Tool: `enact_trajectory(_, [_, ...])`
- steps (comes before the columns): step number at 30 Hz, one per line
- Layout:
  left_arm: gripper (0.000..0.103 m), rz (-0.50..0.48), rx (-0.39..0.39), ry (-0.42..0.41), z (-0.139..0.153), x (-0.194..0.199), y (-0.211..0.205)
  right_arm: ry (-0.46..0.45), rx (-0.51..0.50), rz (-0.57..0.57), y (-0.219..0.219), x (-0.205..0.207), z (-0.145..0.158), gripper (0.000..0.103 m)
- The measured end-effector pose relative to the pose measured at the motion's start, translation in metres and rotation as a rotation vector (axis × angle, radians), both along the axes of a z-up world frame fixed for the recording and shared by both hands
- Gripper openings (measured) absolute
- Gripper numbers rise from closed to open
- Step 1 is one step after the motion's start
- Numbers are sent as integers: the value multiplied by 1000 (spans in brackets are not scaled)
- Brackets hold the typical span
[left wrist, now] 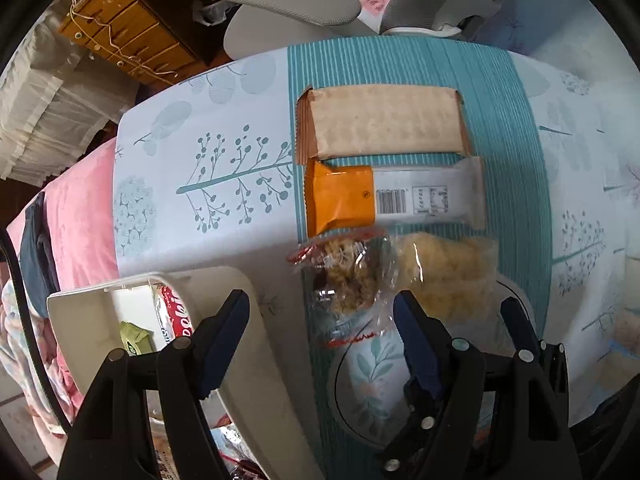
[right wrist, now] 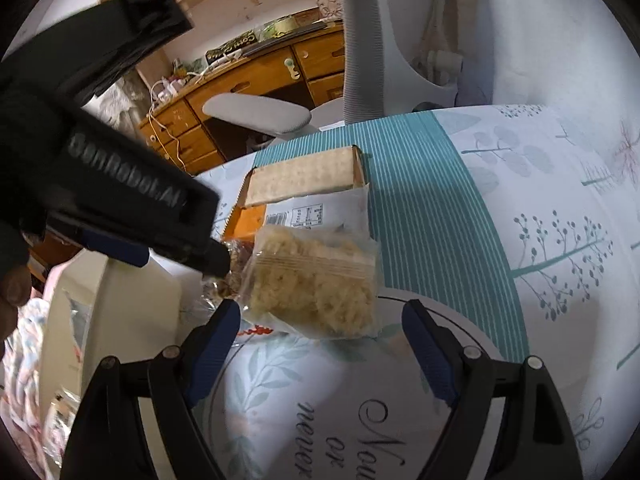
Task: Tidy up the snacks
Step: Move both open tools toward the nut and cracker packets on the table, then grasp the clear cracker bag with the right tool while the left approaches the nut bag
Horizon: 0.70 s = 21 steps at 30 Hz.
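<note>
— So where were the snack packs (left wrist: 390, 184)?
— Lined up on the teal table runner (left wrist: 500, 92), beside the white bin (left wrist: 224, 292).
— And the grippers?
— Left gripper (left wrist: 320, 312) and right gripper (right wrist: 320, 324) both hung spread, gripping nothing.

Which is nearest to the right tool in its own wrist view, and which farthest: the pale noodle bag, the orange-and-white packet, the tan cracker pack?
1. Pale noodle bag, just ahead of the right tool.
2. Orange-and-white packet, behind the bag.
3. Tan cracker pack, farthest back, on the teal stripe.
</note>
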<state>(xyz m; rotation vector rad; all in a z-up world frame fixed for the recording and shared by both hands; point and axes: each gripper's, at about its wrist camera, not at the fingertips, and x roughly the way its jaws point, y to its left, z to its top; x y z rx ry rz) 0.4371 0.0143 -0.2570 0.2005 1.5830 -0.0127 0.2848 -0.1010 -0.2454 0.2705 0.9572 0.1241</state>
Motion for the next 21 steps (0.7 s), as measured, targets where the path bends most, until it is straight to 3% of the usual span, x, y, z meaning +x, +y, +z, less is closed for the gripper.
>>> enact_trajectory(6, [73,12,7,17,-14,11,0,17,-12,6,6,8,-11,84])
enact_trajectory(11, [73,-2,23,6,-19,16,-5,17,-32,14,8,9,-16,73])
enact_trajectory(21, [63,-43,56,10,-29,13,-18,25,-58,-34,-8,4,-12,71])
